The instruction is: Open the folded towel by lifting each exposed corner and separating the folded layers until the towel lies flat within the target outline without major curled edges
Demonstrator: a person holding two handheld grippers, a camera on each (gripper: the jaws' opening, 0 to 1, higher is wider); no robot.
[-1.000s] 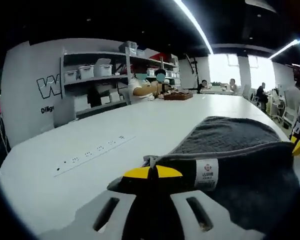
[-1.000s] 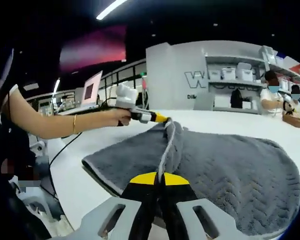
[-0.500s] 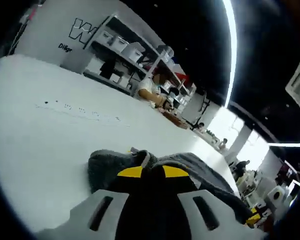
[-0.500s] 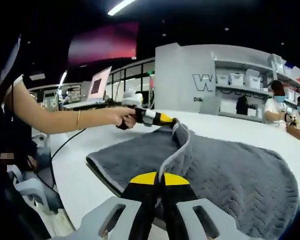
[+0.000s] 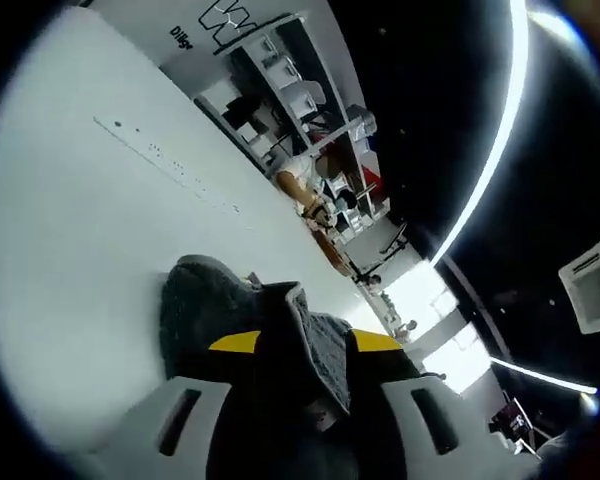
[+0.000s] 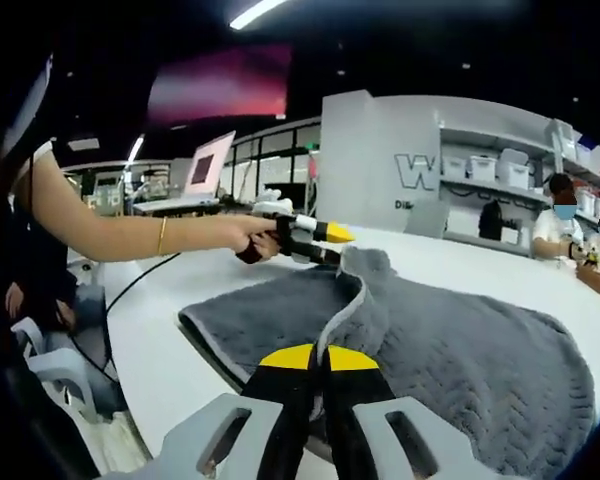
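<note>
Both views close and low over towel (image 6: 460,350), left view rolled

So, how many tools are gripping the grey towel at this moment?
2. The right tool pinches the towel's near pale-trimmed edge, and the left tool holds the raised far corner. In the left gripper view, cloth sits between its jaws.

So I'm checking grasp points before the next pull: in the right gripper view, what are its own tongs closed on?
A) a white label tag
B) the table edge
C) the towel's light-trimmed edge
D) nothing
C: the right tongs are shut on the grey towel, its pale hem running up from between the yellow tips.
</note>
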